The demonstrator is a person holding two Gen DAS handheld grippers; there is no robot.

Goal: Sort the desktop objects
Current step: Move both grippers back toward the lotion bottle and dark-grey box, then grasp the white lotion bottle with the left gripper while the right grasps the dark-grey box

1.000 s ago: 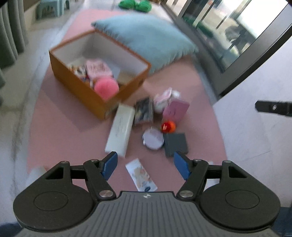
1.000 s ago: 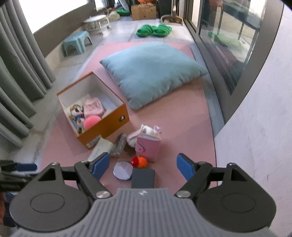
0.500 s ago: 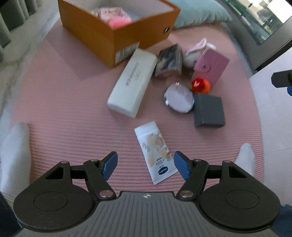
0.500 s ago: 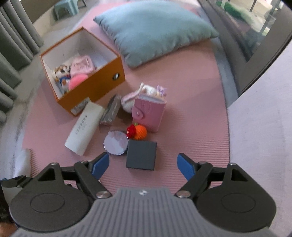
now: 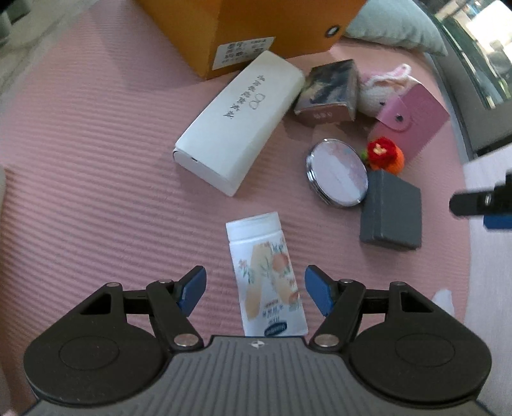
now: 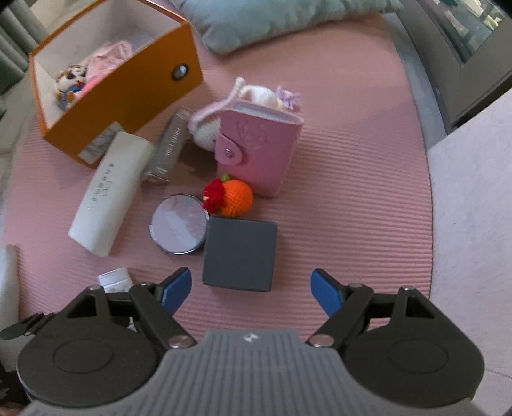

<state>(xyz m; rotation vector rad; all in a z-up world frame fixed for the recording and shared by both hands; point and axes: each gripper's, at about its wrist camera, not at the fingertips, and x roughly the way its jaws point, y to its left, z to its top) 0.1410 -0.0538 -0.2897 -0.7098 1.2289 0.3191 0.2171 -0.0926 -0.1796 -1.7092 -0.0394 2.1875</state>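
Note:
My left gripper [image 5: 255, 289] is open, low over the pink mat, with a white floral tube [image 5: 267, 273] lying between its blue fingers, untouched. My right gripper [image 6: 251, 292] is open just short of a dark grey square box [image 6: 240, 254]. Beyond lie a round mirror [image 6: 179, 224], a crocheted orange with a red flower [image 6: 232, 196], a pink wallet [image 6: 259, 150], a white glasses case [image 6: 107, 192], a small dark box [image 5: 328, 91] and a knitted white toy [image 6: 208, 128]. An orange box [image 6: 128, 96] holds soft toys.
A blue-grey cushion [image 6: 256, 19] lies behind the orange box. The pink mat's [image 6: 352, 192] right edge meets a pale floor [image 6: 473, 208]. A dark window frame [image 6: 464, 80] runs along the far right. The right gripper's tip shows in the left wrist view [image 5: 480, 201].
Both grippers have dropped lower and moved forward. The floral tube now lies between the left fingers and the grey box is close before the right gripper. Both stayed open.

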